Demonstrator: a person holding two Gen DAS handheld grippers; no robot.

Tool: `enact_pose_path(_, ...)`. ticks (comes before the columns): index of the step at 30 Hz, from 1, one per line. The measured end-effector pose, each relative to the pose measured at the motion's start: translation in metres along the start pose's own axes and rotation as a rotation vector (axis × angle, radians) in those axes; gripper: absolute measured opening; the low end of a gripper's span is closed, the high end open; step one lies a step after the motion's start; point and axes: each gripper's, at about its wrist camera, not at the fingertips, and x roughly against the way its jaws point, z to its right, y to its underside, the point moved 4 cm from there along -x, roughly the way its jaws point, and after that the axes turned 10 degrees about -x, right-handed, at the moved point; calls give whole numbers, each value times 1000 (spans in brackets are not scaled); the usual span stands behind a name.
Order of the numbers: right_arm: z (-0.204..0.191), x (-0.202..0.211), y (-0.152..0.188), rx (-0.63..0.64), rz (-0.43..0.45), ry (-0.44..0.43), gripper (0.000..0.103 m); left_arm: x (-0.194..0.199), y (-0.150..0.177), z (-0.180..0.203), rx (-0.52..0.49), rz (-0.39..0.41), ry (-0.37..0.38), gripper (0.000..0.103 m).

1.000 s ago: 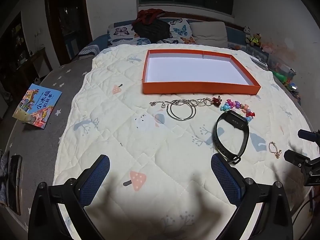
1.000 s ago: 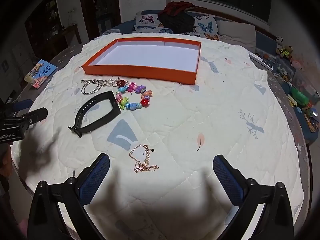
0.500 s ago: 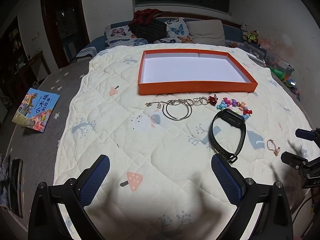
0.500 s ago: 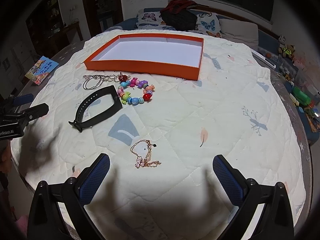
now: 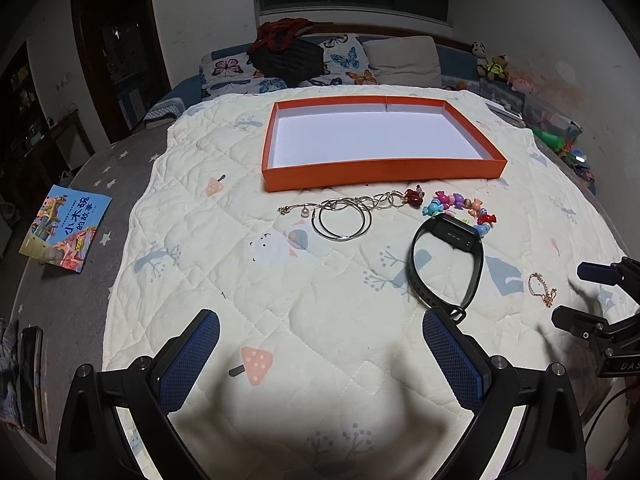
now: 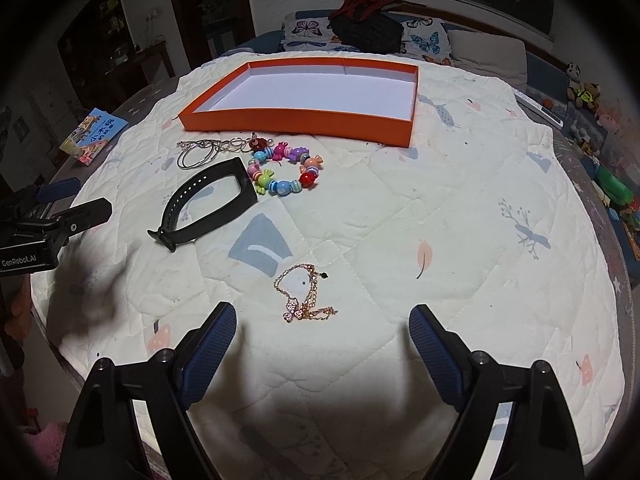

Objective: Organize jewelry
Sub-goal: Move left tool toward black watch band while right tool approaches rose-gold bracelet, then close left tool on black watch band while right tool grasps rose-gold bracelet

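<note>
So both claws hang over a cream quilted bedspread (image 5: 280, 280). The left gripper (image 5: 320, 344) is spread wide with nothing between its blue pads. Just past its right fingertip sits the black wristband (image 5: 446, 264), the clasp end nearly touching that finger. Further ahead lie the silver hoops and chain (image 5: 344, 216), and a bit to the right of those the colorful bead bracelet (image 5: 460, 210). Beyond all that, straight ahead, is the orange tray (image 5: 380, 170), white inside, nothing in it.

The right gripper (image 6: 322, 330) has its jaws wide too, but they're closing in a little right now, pads not pressing on anything. The gold chain bracelet (image 6: 304, 294) lies just ahead of the tips, roughly centered between them, flat on the quilt. From this claw the wristband is ahead and to the left, the beads past it, the tray at the far end.

There's a picture book (image 5: 66, 232) way off to the left gripper's left, on the grey star-print sheet (image 5: 80, 184).
</note>
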Motion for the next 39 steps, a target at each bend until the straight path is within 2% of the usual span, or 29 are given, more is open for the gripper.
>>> enact_pose_path(6,-2,-1,0,2,-7,-9,89,-2,0,-1,4,-3,3,103)
enact_pose_path(10,-3,-1,0,6,-9,-17,82,-3,0,0,3,-3,10,103)
enact_pose_path(14,-6,1,0,26,-2,-25,71,-4,-2,3,-1,5,38,103)
enact_pose_path(17,-8,3,-1,34,2,-49,68,-5,-8,8,-8,18,78,103)
enact_pose_path(22,-10,3,-1,55,1,-55,65,-10,-24,26,-77,34,158,103)
enact_pose_path(27,-12,1,1,67,-10,-86,63,-18,-42,53,-194,50,251,103)
enact_pose_path(31,-10,1,1,60,-22,-106,52,-35,-54,75,-301,43,271,103)
enact_pose_path(39,-5,0,0,58,-31,-117,41,-75,-69,90,-372,-10,303,92)
